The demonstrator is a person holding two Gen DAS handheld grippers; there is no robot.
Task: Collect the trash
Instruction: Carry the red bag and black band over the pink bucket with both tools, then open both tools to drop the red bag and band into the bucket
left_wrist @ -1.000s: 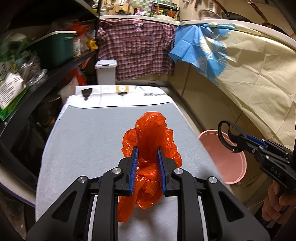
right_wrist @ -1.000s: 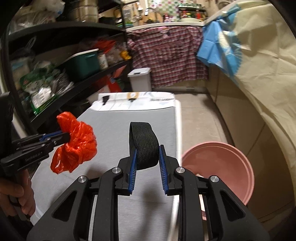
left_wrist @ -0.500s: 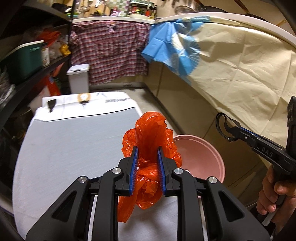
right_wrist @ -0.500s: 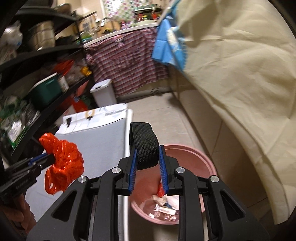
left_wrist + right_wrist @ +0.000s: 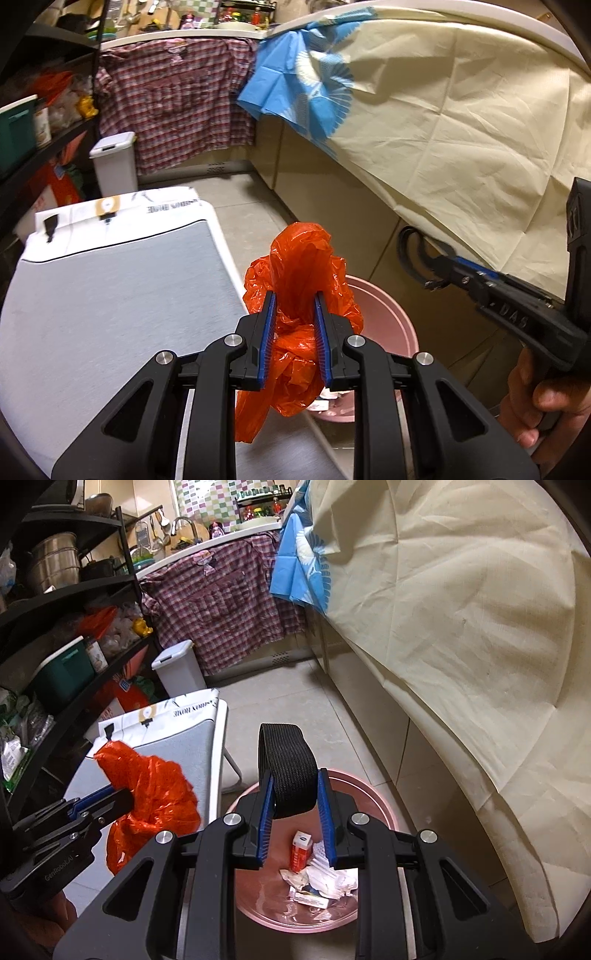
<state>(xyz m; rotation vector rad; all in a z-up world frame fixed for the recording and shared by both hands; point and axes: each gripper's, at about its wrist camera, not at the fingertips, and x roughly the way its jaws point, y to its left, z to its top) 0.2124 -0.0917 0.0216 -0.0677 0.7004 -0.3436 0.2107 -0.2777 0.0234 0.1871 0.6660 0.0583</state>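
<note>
Cream sheeting (image 5: 461,122) and a blue cloth (image 5: 299,92) drape the counter side of a narrow kitchen, with a plaid shirt (image 5: 177,107) hung at the far end. Seen from the left wrist, the left gripper (image 5: 293,336) is clamped on a crumpled orange plastic bag (image 5: 303,295), its blue pads pressing the bag's middle; a second ago the bag hung over the grey padded board (image 5: 110,295), and now it hangs at the board's right edge with the pink bucket (image 5: 391,325) showing just behind and below it. The right gripper (image 5: 430,271) enters from the right, carrying a black elastic band (image 5: 406,254), with the person's hand (image 5: 546,406) on its handle. Seen from the right wrist, the right gripper (image 5: 295,805) is closed on the black elastic band (image 5: 288,764), which loops up between the pads, and the view now looks almost straight down into the pink bucket (image 5: 388,812), where a small orange carton (image 5: 301,854) and crumpled papers (image 5: 325,878) lie; a second ago the bucket sat off to the lower right and the board filled the middle. The left gripper (image 5: 122,797) with the orange bag (image 5: 155,797) is at the left, beside the bucket's rim rather than clearly over it. Both pieces of trash look nearly ready to drop: the band seems placed for release, while the bag probably needs a little more travel toward the bucket.
</note>
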